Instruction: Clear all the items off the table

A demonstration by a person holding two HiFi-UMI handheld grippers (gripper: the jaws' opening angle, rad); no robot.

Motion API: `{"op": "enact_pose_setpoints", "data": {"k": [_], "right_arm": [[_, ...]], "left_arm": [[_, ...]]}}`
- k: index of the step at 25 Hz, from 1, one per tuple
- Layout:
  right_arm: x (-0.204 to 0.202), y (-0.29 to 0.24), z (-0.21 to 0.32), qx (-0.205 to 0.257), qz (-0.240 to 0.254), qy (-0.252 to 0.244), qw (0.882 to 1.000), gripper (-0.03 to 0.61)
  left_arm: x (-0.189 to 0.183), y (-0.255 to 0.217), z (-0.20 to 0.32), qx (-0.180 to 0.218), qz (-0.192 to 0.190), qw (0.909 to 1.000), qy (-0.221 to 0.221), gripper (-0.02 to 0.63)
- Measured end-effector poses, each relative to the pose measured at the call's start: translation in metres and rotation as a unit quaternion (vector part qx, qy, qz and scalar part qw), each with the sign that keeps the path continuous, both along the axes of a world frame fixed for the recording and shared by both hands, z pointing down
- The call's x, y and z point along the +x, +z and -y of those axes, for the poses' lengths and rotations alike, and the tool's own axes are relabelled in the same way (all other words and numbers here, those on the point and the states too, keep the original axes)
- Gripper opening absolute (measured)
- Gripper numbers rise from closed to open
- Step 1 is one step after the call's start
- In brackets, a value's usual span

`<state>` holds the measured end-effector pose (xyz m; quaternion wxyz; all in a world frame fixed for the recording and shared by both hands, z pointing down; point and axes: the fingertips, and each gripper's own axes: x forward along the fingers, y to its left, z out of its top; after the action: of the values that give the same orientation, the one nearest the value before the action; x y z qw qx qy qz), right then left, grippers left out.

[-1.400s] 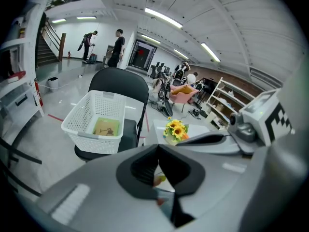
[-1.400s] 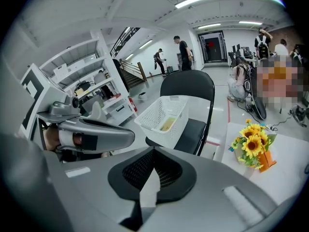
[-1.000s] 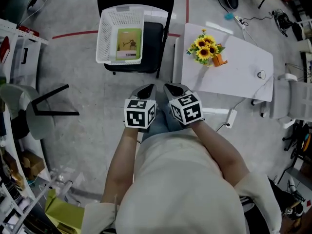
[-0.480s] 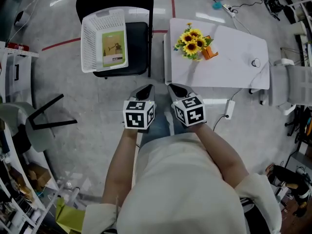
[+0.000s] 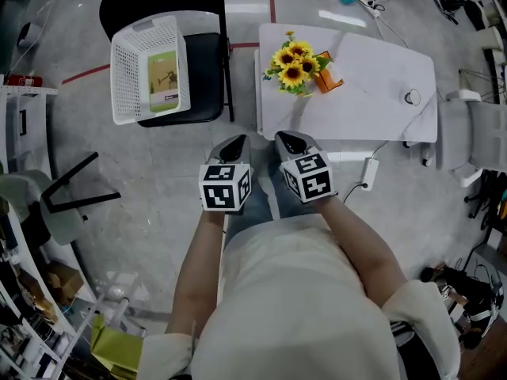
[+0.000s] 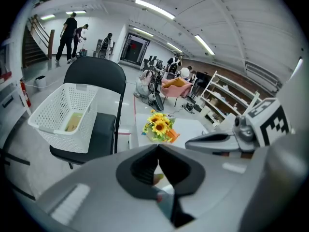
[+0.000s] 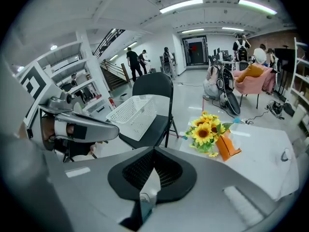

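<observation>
Shifted left in head view since a second ago: table and basket; table is now nearer both grippers. Left gripper and right gripper are side by side, jaws pressed together, nothing between. Sunflowers sit on table's left end, 12 o'clock from right gripper. Basket is on chair, 10 o'clock from left gripper.

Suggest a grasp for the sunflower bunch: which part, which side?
Probably the orange base, not the blooms: it looks the firmest, narrowest part of the sunflower bunch, which seems to lie tilted, flower heads toward the chair. Come with the right gripper from the bare table side, jaws across the base. Its jaws are shut; open first.
</observation>
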<state>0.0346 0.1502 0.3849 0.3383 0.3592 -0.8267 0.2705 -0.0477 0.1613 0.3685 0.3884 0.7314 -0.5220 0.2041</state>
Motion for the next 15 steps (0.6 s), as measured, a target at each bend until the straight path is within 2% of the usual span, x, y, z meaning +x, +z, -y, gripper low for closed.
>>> {"op": "enact_pose_setpoints", "data": {"k": [7,9,15], "right_arm": [[0.044,0.019,0.030,-0.001,-0.005,0.008,1.000,0.002],[0.055,0.027,0.038,-0.004,-0.005,0.009,1.000,0.037],[0.085,0.061,0.064,0.001,-0.008,0.017,1.000,0.087]], "left_arm": [[0.034,0.015,0.019,-0.005,0.005,0.9999,-0.011,0.009],[0.040,0.021,0.025,-0.006,0.009,0.9998,-0.017,0.009],[0.058,0.045,0.042,-0.011,0.012,0.9994,-0.032,0.009]]}}
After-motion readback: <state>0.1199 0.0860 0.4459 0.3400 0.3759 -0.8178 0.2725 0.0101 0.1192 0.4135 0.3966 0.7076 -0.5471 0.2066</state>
